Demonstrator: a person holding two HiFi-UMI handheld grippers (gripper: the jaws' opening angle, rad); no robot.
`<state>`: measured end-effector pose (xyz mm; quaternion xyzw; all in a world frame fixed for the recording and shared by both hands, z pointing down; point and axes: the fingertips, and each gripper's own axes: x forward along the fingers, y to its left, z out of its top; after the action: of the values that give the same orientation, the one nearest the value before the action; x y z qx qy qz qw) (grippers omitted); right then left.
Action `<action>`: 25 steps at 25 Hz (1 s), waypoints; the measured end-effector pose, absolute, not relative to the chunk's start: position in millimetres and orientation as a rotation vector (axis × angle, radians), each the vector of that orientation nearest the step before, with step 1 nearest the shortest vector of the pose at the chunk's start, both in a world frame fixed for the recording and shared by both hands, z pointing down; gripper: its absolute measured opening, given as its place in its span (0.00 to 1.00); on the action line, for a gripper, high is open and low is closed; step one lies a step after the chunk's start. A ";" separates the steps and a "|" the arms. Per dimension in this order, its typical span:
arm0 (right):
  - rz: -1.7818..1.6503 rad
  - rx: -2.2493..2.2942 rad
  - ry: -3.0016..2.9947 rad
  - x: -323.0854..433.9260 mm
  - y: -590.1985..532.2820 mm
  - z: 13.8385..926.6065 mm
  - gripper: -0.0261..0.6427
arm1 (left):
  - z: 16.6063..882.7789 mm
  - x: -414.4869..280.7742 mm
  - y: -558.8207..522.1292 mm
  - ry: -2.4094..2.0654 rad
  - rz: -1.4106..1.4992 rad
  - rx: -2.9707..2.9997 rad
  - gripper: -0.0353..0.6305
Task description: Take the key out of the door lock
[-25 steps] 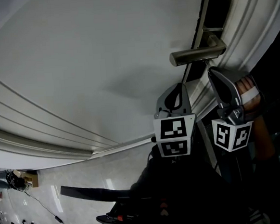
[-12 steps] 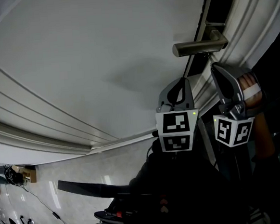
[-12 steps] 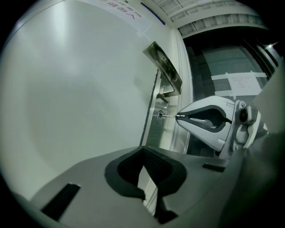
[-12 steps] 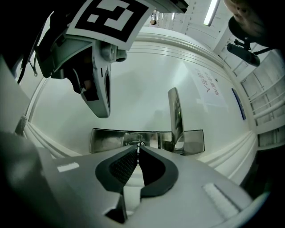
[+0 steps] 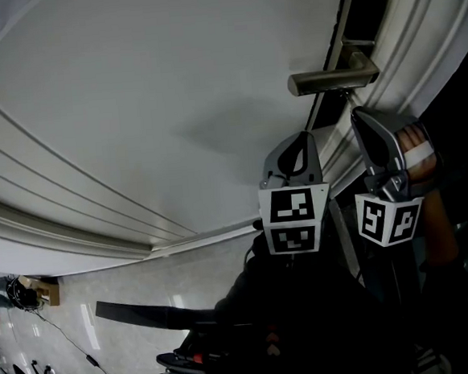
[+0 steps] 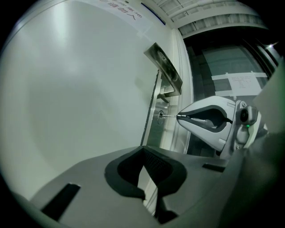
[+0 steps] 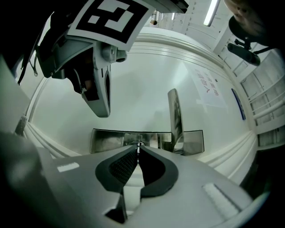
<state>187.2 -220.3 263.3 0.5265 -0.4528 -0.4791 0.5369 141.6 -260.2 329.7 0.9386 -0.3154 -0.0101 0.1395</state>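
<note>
The left gripper (image 6: 143, 149) hangs free in front of the door, its jaws closed tip to tip with nothing between them. Just beside it, the right gripper (image 7: 138, 149) has its jaws pinched together on the thin bow of the key (image 6: 169, 116). The key is still seated in the lock cylinder (image 6: 160, 116), which sits in the metal lock plate (image 7: 107, 140) below the lever door handle (image 5: 330, 78). Behind them stands the white panelled door (image 5: 170, 90).
</note>
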 end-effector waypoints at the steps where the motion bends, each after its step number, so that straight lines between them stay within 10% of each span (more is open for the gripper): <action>1: -1.140 1.254 -1.077 187.2 -220.3 263.0 0.06 | 329.7 141.8 -260.2 -0.910 -0.029 2.712 0.05; 25: -1.145 1.256 -1.079 187.5 -219.3 263.4 0.06 | 330.6 141.0 -263.9 -0.909 -0.051 2.690 0.05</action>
<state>187.5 -219.3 263.4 0.5271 -0.4530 -0.4806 0.5348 141.0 -263.9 330.6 0.9364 -0.3165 -0.0179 0.1505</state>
